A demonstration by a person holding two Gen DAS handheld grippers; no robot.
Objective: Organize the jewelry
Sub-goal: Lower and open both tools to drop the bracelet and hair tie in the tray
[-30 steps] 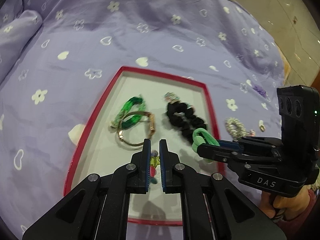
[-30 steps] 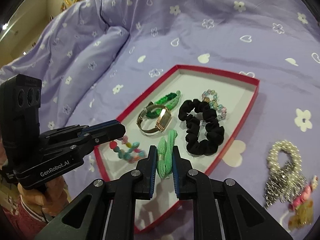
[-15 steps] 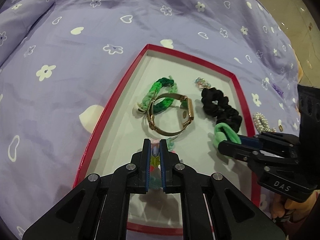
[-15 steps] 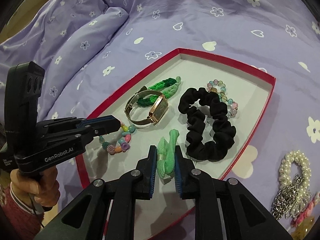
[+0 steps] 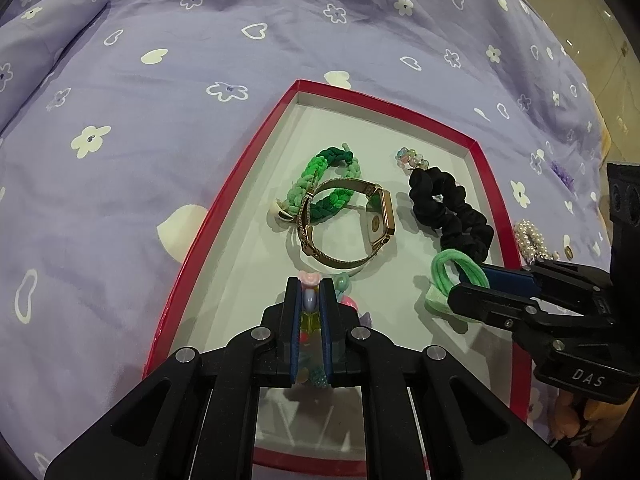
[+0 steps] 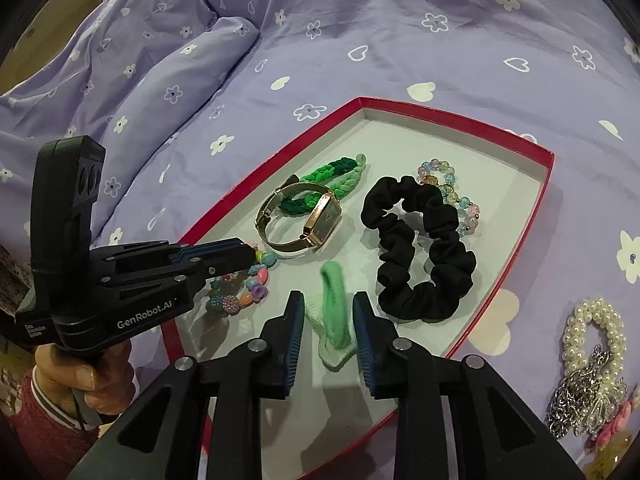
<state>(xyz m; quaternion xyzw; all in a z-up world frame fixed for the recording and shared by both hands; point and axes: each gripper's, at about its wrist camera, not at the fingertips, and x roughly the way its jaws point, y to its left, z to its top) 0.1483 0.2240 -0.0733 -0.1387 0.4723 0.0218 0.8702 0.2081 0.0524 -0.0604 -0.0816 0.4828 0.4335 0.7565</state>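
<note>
Placing two pieces into the red tray (image 6: 516, 256) on the purple bedspread (image 6: 400, 40). Left gripper (image 5: 309, 300) clamped on the pastel bead bracelet (image 6: 240, 288), low over the tray's near left corner. Right gripper (image 6: 328, 320) with jaws parted around the mint hair tie (image 6: 336, 312), apparently let go and resting on the tray floor. Best to lift the right straight up without snagging the loop, then ease the left open, keeping beads clear of the gold watch (image 6: 308, 216) and black scrunchie (image 6: 424, 248). Pearl bracelet (image 6: 596, 328) outside on the bed.
</note>
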